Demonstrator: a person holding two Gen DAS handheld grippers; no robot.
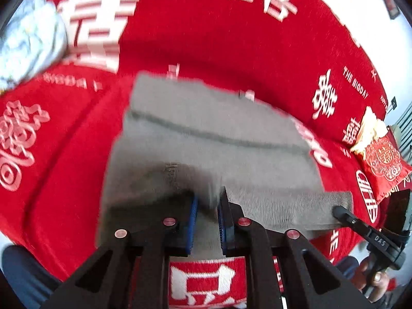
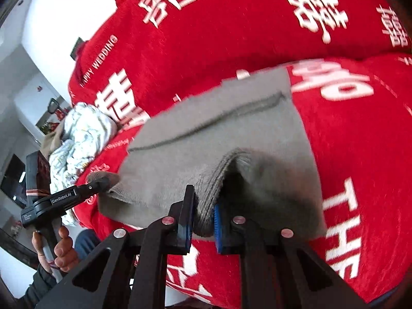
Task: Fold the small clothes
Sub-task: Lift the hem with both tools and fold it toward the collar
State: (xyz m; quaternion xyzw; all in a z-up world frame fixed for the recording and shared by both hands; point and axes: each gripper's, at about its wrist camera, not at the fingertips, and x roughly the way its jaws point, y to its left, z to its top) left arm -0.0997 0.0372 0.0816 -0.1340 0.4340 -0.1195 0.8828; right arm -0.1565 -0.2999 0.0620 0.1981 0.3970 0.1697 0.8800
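A grey knit garment [image 1: 206,128] lies spread on a red bedspread [image 1: 206,38], its ribbed hem nearest me. In the left wrist view my left gripper [image 1: 208,202] is shut on a fold of the garment's near edge, with grey cloth pinched between the blue pads [image 1: 193,211]. The right wrist view shows my right gripper [image 2: 203,207] shut on a bunched ridge of the same garment [image 2: 219,134], lifted off the bedspread [image 2: 347,141]. Each gripper also appears in the other's view, clamped on a hem corner: the right gripper [image 1: 337,209] and the left gripper [image 2: 103,180].
A crumpled pile of pale patterned clothes [image 1: 28,41] [image 2: 82,134] lies beyond the garment's left side. A red embroidered cushion [image 1: 381,159] sits at the right. A person's hand [image 2: 60,247] holds the left gripper's handle. White walls and furniture lie past the bed's edge.
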